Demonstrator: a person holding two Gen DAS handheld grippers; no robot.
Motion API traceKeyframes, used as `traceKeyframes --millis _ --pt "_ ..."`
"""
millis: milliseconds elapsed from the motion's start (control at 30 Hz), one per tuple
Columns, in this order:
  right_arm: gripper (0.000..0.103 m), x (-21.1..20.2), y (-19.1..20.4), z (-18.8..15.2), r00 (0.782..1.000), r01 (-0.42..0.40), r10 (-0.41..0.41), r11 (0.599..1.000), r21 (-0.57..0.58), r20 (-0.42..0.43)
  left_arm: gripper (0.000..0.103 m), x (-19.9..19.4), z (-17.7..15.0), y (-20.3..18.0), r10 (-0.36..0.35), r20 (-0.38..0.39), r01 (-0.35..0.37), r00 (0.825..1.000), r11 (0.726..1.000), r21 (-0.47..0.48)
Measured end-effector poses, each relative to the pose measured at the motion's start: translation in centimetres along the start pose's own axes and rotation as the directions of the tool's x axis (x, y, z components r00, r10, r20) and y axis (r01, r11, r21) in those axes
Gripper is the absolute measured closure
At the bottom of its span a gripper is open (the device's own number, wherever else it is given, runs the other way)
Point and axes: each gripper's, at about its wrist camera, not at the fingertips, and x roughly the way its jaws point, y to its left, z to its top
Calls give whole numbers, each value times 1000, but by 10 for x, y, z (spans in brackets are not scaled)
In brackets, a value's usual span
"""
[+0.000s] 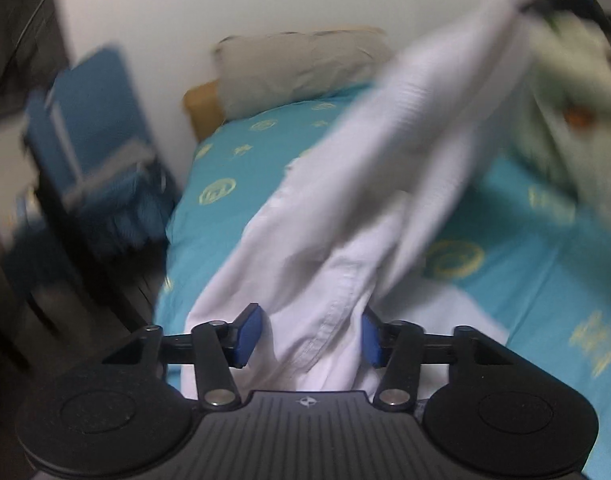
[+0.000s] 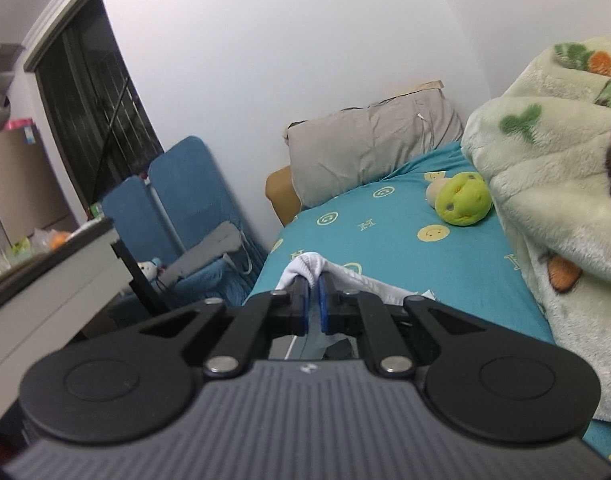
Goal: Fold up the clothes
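white garment [image 1: 337, 216], sheet [image 2: 405, 216] letter H

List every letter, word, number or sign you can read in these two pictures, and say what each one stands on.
"H": printed in pale yellow, repeated on the teal bedsheet among smiley faces.
Emblem on the right gripper body: too small to read.
Pink label on the shelf box: too blurred.
White garment: no text.

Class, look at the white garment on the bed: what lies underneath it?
Under the white garment lies the teal bedsheet with yellow prints. Whatever is directly beneath the cloth is covered, so nothing more can be told.
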Motion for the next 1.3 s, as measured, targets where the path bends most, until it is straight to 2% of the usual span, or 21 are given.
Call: traceKeyframes --millis 33,100,167,267,300,433,567,667,733,767,833,933,1033,1167,1267,1300 --pt "95 -3 0 1 1000 -2 2 1000 2 3 82 -7 2 7 -21 6 21 1000 999 -31" --pt "95 -9 0 3 1000 -6 6 1000 -2 9 91 -22 4 18 -65 22 66 998 995 -77" --pt "95 -17 1 3 1000 -8 8 1000 -13 16 92 -42 3 30 -131 33 134 991 983 -125" --pt "95 -30 3 4 1000 6 -6 1000 -29 22 92 -72 1 49 -230 54 236 972 952 -196" --pt "95 -33 1 3 1000 14 -14 1000 -26 12 92 -80 0 55 -242 49 247 969 944 -220" --pt "95 -37 -4 -2 999 6 -5 1000 16 -54 93 -93 -15 93 -183 13 174 983 910 -376" --pt "95 -35 8 -10 994 -36 35 999 -7 -100 90 -85 -11 89 -110 -41 89 993 934 -346" --pt "95 -34 17 -14 991 -62 57 998 -32 -119 80 -82 -10 83 -62 -72 37 995 951 -306" --pt "95 -32 19 -16 988 -74 69 997 -33 -136 66 -81 -11 73 -37 -102 9 994 964 -266" --pt "95 -31 19 -16 987 -78 73 997 -30 -144 62 -81 -12 68 -16 -112 -12 994 970 -244" --pt "95 -29 20 -17 984 -86 82 996 -20 -158 43 -81 -14 59 31 -131 -57 991 978 -199" --pt "95 -26 21 -16 982 -95 91 995 -14 -168 26 -89 -13 47 81 -103 -95 991 985 -142" --pt "95 -24 20 -16 980 -101 99 995 -4 -172 18 -98 -8 33 52 -50 -57 997 992 -110" --pt "95 -23 17 -15 978 -105 107 994 20 -177 16 -104 -6 11 -45 6 46 999 993 -106" --pt "95 -23 14 -13 978 -106 112 993 44 -177 15 -98 0 -9 -68 59 73 996 993 -98" --pt "95 -23 13 -13 978 -106 113 993 49 -175 15 -94 2 -15 -69 76 78 995 989 -122"
